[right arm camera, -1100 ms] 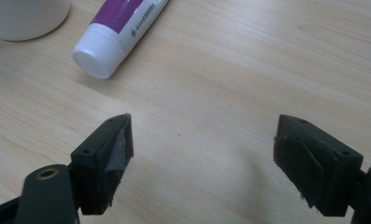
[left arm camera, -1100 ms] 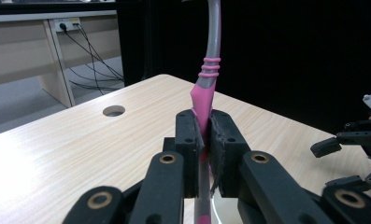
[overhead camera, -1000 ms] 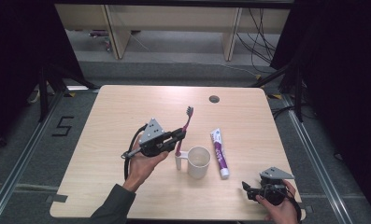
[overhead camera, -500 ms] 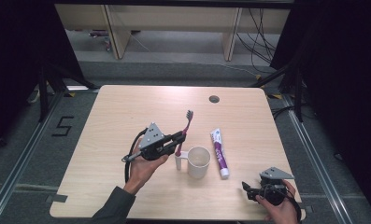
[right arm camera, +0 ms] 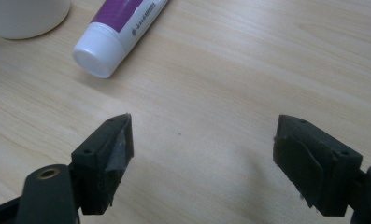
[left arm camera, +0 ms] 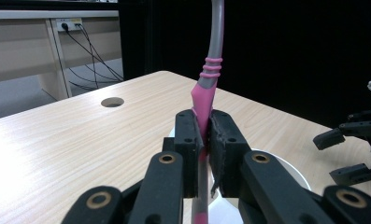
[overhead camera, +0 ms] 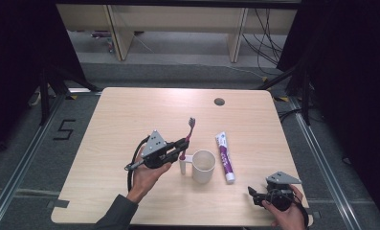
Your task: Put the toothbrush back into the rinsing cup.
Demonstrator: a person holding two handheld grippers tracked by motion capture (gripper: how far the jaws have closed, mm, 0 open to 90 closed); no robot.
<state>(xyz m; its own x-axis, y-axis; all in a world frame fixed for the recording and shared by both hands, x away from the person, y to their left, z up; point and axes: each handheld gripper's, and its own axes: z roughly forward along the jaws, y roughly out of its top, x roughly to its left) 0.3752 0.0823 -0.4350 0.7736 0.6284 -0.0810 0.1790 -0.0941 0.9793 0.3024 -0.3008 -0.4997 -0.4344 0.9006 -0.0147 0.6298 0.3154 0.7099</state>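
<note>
Here the left gripper (overhead camera: 182,143) sits in the person's left hand (overhead camera: 147,175) over the middle of the table (overhead camera: 130,110), left of the mug (overhead camera: 203,166). Its jaws are pressed together on the pink handle of the toothbrush (overhead camera: 187,136), pinching it low on the shaft. In the left gripper view the toothbrush (left arm camera: 206,88) rises steeply from between the two black pads, pink below, grey above the ribbed rings. In the high view the brush head points toward the far side of the table, tilted a little to the right, and the lower end of the handle hangs just beside the mug's handle on its left. Whether that end touches the table cannot be told.

The mug stands upright, white, with its mouth open to the camera. Just right of it the tube (overhead camera: 225,156) lies flat, purple and white, its cap toward the near edge. The two are near each other but apart.

At the near right corner the right gripper (overhead camera: 255,195) rests low in the person's right hand (overhead camera: 288,213). Its jaws are spread wide with bare wood between them. In the right gripper view the tube's cap (right arm camera: 96,56) lies ahead and to the left of the jaws, well clear of them, and the base of the mug (right arm camera: 26,16) shows at the upper left
</note>
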